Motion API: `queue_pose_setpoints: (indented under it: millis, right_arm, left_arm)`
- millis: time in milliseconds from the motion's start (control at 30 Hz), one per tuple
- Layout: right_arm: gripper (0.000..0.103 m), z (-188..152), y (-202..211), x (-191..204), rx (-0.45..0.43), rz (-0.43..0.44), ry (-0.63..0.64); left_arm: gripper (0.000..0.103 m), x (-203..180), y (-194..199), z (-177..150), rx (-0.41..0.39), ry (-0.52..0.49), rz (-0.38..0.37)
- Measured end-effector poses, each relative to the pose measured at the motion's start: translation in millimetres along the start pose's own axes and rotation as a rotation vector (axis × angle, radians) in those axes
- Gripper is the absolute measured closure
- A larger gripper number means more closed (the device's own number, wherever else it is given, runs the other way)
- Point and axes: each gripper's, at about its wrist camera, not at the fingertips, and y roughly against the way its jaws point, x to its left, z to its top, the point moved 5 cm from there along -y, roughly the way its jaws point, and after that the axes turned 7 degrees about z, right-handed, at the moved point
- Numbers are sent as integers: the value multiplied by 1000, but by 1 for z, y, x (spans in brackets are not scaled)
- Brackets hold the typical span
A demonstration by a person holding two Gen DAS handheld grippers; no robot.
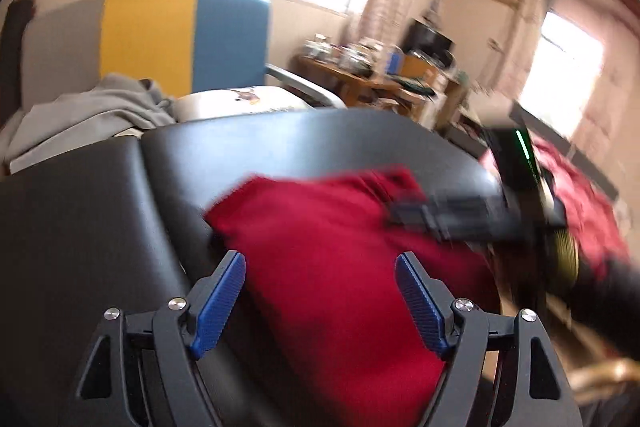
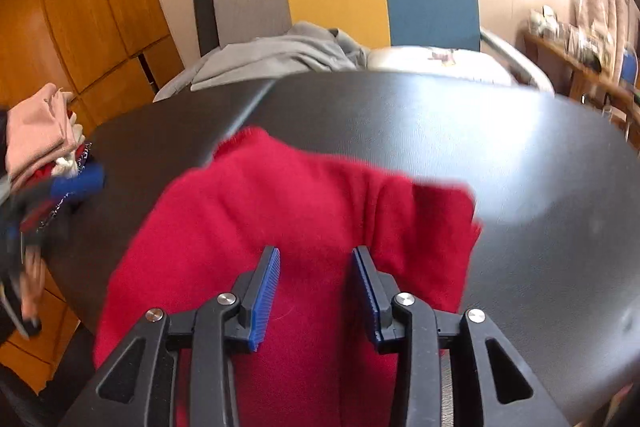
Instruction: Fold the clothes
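The left fingers (image 1: 320, 301) stand wide apart, grasping nothing; the right fingers (image 2: 316, 297) are half parted above the red garment (image 2: 288, 211), bunched on the black desk (image 2: 500, 155), not visibly pinching. Grip both near corners before folding, I judge.

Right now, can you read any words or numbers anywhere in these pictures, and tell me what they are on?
No words or numbers can be read.
White cushion with a small coloured picture: a printed design, too blurred to tell any letters.
Other black hand-held gripper with a green light: a faint pale marking below the light, too blurred to read.
Cluttered wooden desk: the items on it are too small and blurred to read.
Red knitted garment: no label showing.
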Motion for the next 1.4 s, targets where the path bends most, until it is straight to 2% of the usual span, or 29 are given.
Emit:
queue_pose_setpoints:
  millis: [100,167,267,367,400,467,567,600,667,733,767,800,833,900,933,967,1000,1033,1100,1200,1300,1400]
  right_arm:
    - [65,21,2,21,14,26,81]
    - [65,31,-6,35,42,48,130]
    - [65,30,-42,43,145,52,168]
    - [64,17,-72,27,152,90,141]
    - [64,16,-73,20,128,114,116]
    - [64,13,-73,15,84,131,106]
    - [64,11,-69,15,70,133,108]
    - [64,11,-66,13,66,148,92]
    - [63,12,-54,11,56,170,34]
    - [62,16,-38,8,42,190,-24]
    - [60,18,-26,5,19,205,-57]
    - [57,17,-12,0,-5,221,-84]
    - [55,16,2,-5,-28,238,-112]
    - [41,7,23,-20,-39,266,-182]
    - [37,1,34,-29,-37,287,-224]
    - [28,-6,39,-38,-27,297,-261]
    - [26,-18,46,-51,-10,293,-308]
    - [25,-27,48,-60,5,293,-332]
    - [14,-44,45,-74,46,308,-383]
    - [14,-66,27,-89,111,353,-452]
    - [9,-67,10,-82,96,443,-442]
    - [9,-58,-4,-71,101,478,-429]
  left_arm:
    - [25,-30,3,-19,25,-56,-55]
    - [25,-47,-10,-27,65,-79,-92]
    - [29,-59,-41,-49,171,-129,-77]
    - [28,-69,-49,-65,142,-229,5]
    - [28,-72,-51,-68,135,-246,23]
    - [28,-68,-52,-63,137,-186,2]
    - [30,-66,-46,-56,125,-150,-11]
    - [34,-62,-41,-51,121,-117,-19]
    - [34,-43,-26,-38,94,-8,-23]
    - [27,-23,-12,-24,67,98,-25]
    - [16,-9,-7,-20,56,145,-21]
    - [9,3,-4,-15,49,185,-16]
    - [9,11,-5,-14,57,203,-7]
    - [9,25,-9,-9,73,240,3]
    - [9,31,-14,-6,85,261,-17]
    - [8,35,-20,-4,90,281,-38]
    - [6,39,-26,-2,95,301,-58]
    - [6,44,-32,0,98,320,-75]
    - [5,47,-47,2,113,353,-116]
    - [5,47,-75,7,152,409,-161]
    - [5,43,-88,-3,209,446,-180]
    - [4,35,-92,-2,196,421,-186]
